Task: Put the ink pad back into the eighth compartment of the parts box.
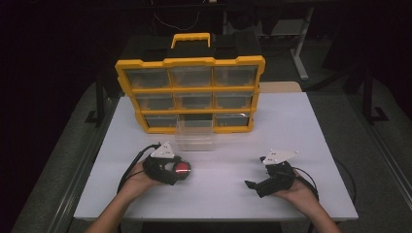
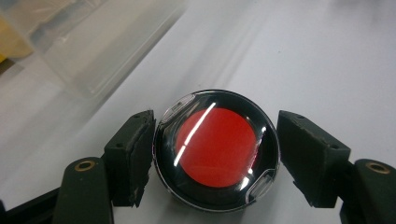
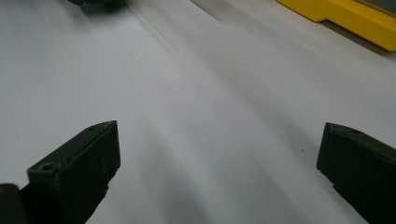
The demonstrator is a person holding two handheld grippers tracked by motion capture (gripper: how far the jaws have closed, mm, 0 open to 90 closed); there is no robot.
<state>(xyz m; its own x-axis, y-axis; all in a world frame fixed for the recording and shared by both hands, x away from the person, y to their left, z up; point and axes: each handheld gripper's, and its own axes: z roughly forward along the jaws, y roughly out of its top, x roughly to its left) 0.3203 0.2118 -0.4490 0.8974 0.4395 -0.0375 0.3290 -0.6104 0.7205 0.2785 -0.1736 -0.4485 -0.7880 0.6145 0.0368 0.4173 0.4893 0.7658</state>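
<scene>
Two grippers rest low over the white table (image 1: 291, 126) in the high view: the left gripper (image 1: 182, 169) with a round red-faced disc (image 1: 182, 168) at its tip, the right gripper (image 1: 252, 184) near the right. Farther off stands a yellow drawer organizer (image 1: 190, 92), one clear drawer (image 1: 194, 136) pulled out.

Left gripper view: the jaws flank the disc (image 2: 216, 148), left pad touching, right pad just apart, not clamped.

Right gripper view: jaws released wide over bare table (image 3: 210, 116).

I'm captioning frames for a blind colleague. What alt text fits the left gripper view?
A round black case with a red centre sits on the white table between two black jaws, which flank it without clearly gripping it. A clear plastic drawer lies blurred behind.
</scene>
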